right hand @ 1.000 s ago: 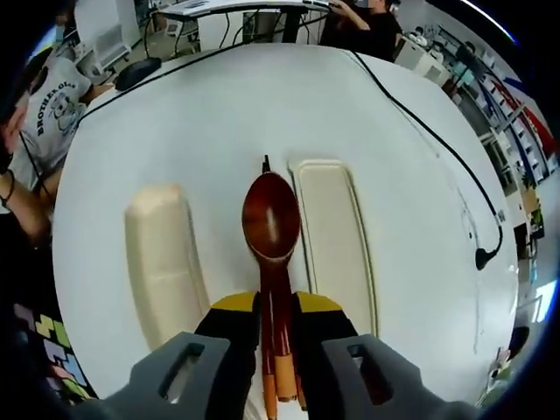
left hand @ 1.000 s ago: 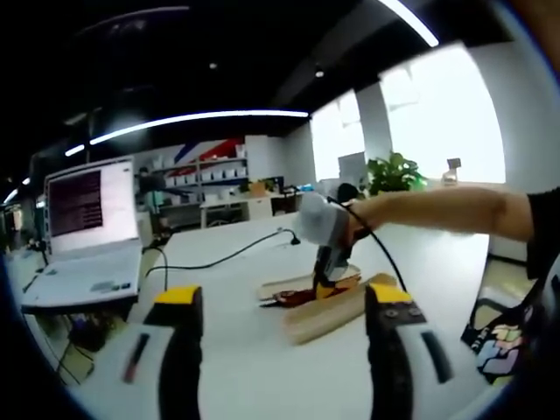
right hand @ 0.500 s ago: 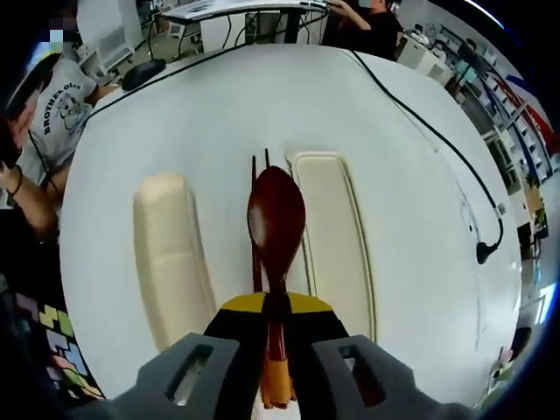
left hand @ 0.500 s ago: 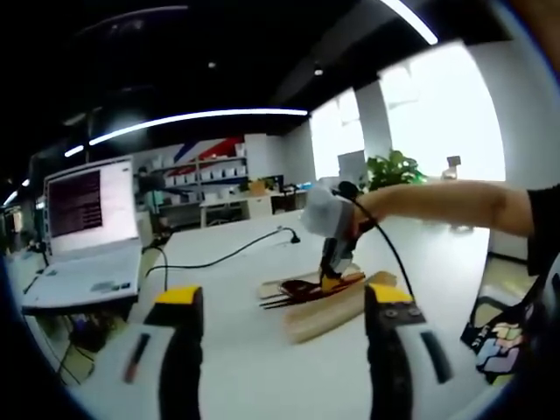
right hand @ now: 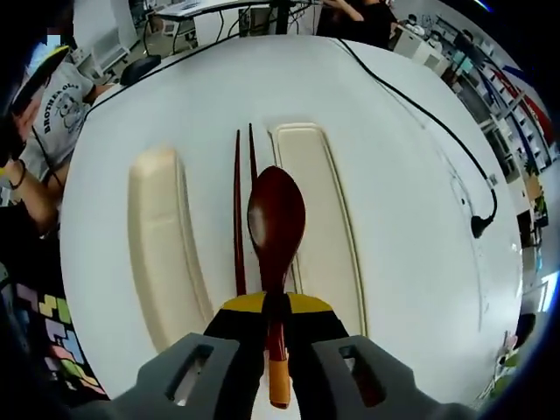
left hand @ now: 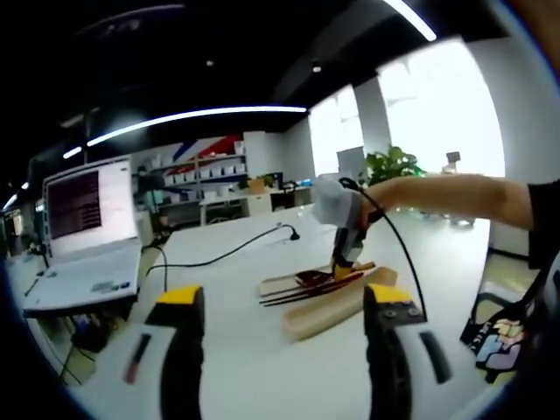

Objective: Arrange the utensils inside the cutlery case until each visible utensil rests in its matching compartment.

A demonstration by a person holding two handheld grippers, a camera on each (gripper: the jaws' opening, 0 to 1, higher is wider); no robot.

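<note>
Since 1 s ago: right gripper [right hand: 276,308] has drawn back w/ the spoon [right hand: 276,220], so both chopsticks [right hand: 238,214], earlier hidden under the spoon, now show full length on the table [right hand: 402,219]; in left gripper view the right gripper [left hand: 347,248] has shifted toward the right of that view. Spoon: dark red-brown bowl, orange handle end; clamped by the handle between the right gripper's jaws, bowl forward; whether it hangs above or touches the table or tray rim, cannot tell. Chopsticks: dark pair, lying side by side, between the two cream case pieces; near ends hidden behind the gripper's yellow tips. Case tray [right hand: 315,219]: shallow, rimmed, just right of spoon, nothing in it. Case lid [right hand: 162,241]: rounded cream piece left of chopsticks, apart from them; near end cut off by gripper body. Left gripper [left hand: 284,337]: jaws wide apart, nothing between, held near the table's near edge, well apart from the case. Left gripper view, distant + small: case lid [left hand: 337,302], tray [left hand: 280,283], chopsticks [left hand: 302,291], spoon [left hand: 317,277] hard to separate. Also: laptop [left hand: 83,232], black cable [left hand: 219,255] across table, plant [left hand: 394,166]. A person's sleeve at left edge of right gripper view, partly cut off.
</note>
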